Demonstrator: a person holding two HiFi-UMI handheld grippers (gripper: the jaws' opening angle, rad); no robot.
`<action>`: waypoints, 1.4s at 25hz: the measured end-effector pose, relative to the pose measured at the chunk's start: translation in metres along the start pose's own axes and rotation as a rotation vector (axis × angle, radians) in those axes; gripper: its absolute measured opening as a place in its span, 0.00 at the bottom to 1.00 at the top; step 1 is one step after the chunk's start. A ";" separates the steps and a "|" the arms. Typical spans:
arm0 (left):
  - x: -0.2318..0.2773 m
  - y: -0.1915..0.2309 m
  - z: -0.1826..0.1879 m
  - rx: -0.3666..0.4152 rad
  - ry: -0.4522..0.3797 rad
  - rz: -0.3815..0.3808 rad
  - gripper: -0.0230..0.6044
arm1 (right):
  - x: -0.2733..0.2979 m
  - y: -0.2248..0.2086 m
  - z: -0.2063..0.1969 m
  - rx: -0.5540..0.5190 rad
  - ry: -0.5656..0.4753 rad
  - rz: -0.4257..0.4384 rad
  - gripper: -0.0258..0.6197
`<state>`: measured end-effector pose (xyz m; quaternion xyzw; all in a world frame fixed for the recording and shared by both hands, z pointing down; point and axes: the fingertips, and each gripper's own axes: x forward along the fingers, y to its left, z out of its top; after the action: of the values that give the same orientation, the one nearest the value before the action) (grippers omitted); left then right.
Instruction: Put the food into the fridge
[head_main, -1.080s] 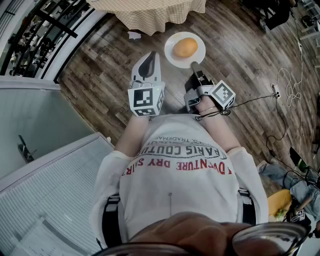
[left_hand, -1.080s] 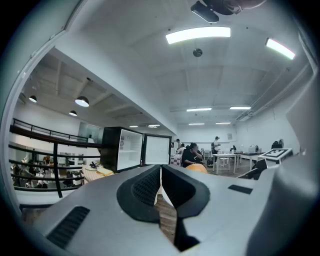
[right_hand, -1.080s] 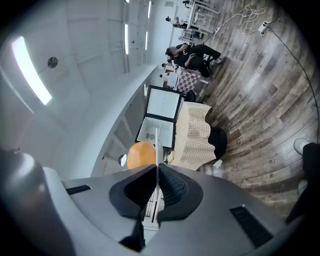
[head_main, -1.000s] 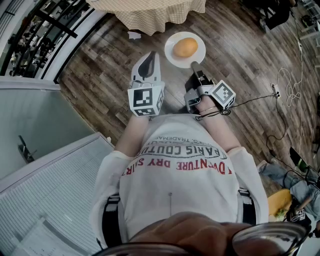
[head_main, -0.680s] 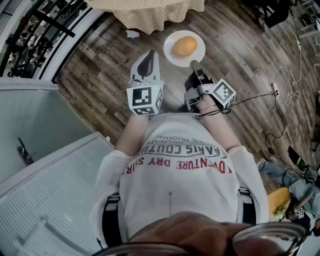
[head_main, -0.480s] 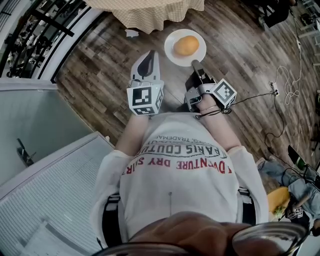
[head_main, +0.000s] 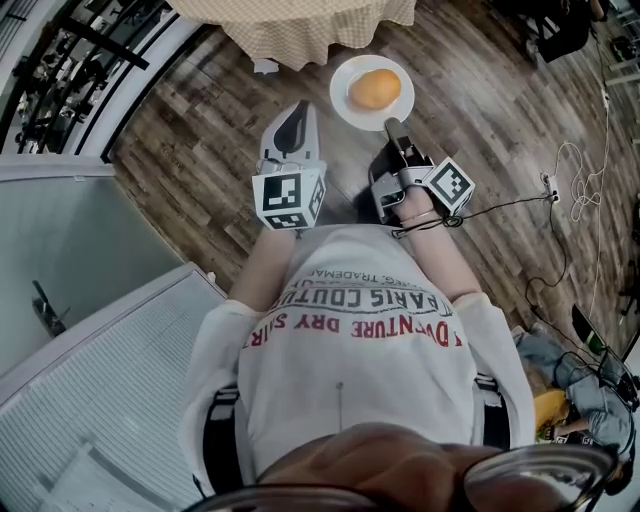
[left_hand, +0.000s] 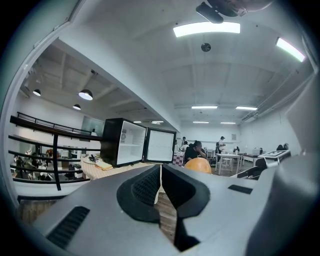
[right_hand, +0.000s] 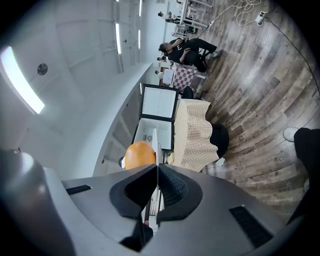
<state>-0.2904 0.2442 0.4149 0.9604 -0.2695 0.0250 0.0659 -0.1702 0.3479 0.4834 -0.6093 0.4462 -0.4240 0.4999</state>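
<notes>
Wood floor (head_main: 190, 150) lay below us; our right tool (head_main: 393, 127) gripped the plate (head_main: 345, 108) by its rim, orange (head_main: 374, 89) aboard, the open fridge (left_hand: 125, 142) far ahead; our left tool (head_main: 298, 110) was closed, empty.

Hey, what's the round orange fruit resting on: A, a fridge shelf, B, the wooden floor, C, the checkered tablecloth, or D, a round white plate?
D: the round orange fruit sits on the round white plate, whose rim the right gripper clamps.

Orange food (head_main: 374, 89), white plate (head_main: 345, 103), beige checked tablecloth (head_main: 300, 25), brown wood-grain floor (head_main: 200, 170).
</notes>
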 end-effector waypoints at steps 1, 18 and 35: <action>0.011 -0.001 0.000 0.005 0.001 0.008 0.08 | 0.008 -0.002 0.009 0.005 0.008 -0.001 0.09; 0.252 -0.031 0.029 -0.047 -0.034 0.178 0.08 | 0.181 -0.003 0.228 -0.038 0.178 0.027 0.09; 0.340 0.051 0.032 -0.049 -0.030 0.286 0.08 | 0.319 -0.009 0.241 -0.007 0.281 0.035 0.09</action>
<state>-0.0262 0.0217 0.4175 0.9106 -0.4050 0.0132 0.0813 0.1404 0.0960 0.4805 -0.5377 0.5240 -0.4949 0.4374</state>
